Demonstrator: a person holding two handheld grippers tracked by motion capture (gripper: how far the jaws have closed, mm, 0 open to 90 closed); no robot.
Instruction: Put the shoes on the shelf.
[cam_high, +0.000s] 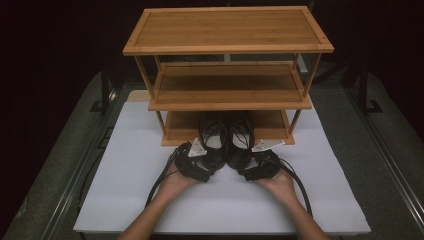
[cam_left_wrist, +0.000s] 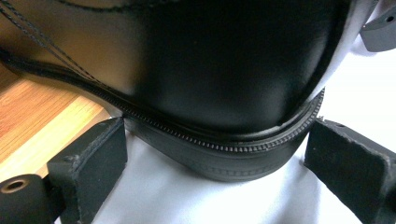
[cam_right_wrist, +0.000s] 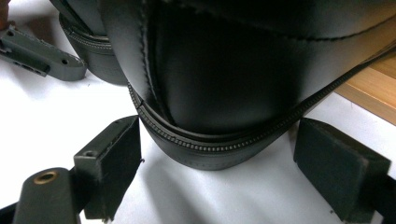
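At the foot of the bamboo shoe rack (cam_high: 227, 75), a pair of black leather shoes is being let go of, heels toward the person.

The left shoe (cam_high: 213, 142) and right shoe (cam_high: 241, 141) sit side by side, toes on the rack's bottom shelf (cam_high: 180, 131), heels overhanging onto the white tabletop (cam_high: 130, 190). The left hand-held gripper (cam_high: 202, 167) and right hand-held gripper (cam_high: 252, 169) each stand with jaws wide, a heel between the pads and not pressed. I judge the placing step nearly done; next, both should draw straight back, or nudge the heels further in. The middle shelf hangs low over the shoes, and the grippers' cables trail close by.
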